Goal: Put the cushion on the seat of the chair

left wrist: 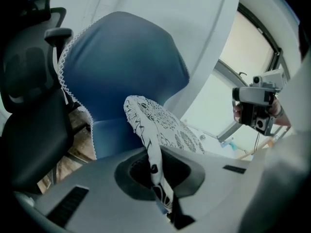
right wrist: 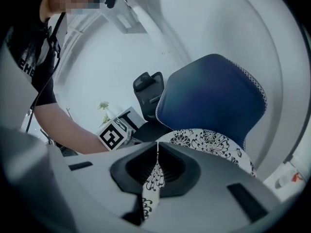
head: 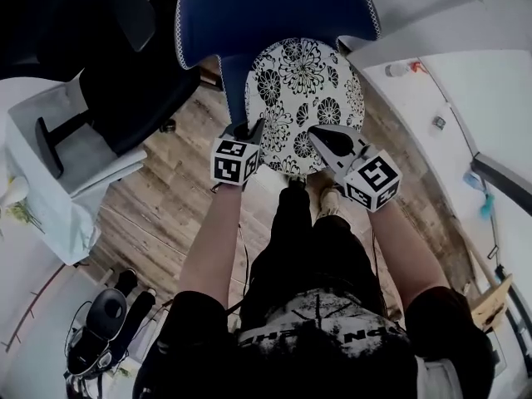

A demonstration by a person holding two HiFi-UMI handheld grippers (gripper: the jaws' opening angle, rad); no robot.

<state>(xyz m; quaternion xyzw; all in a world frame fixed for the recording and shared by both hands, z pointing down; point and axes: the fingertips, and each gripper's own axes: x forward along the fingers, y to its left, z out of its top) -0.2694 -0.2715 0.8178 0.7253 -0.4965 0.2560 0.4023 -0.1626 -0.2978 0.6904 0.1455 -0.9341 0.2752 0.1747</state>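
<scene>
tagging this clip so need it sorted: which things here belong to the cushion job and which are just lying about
In the job:
- cushion, pinched at its edge by the left gripper and the right gripper
- blue chair

Just lying about:
- black office chair
- white table

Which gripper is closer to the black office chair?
Left. The left gripper holds the cushion on its side facing the black office chair; the right gripper holds its opposite side, farther away.
</scene>
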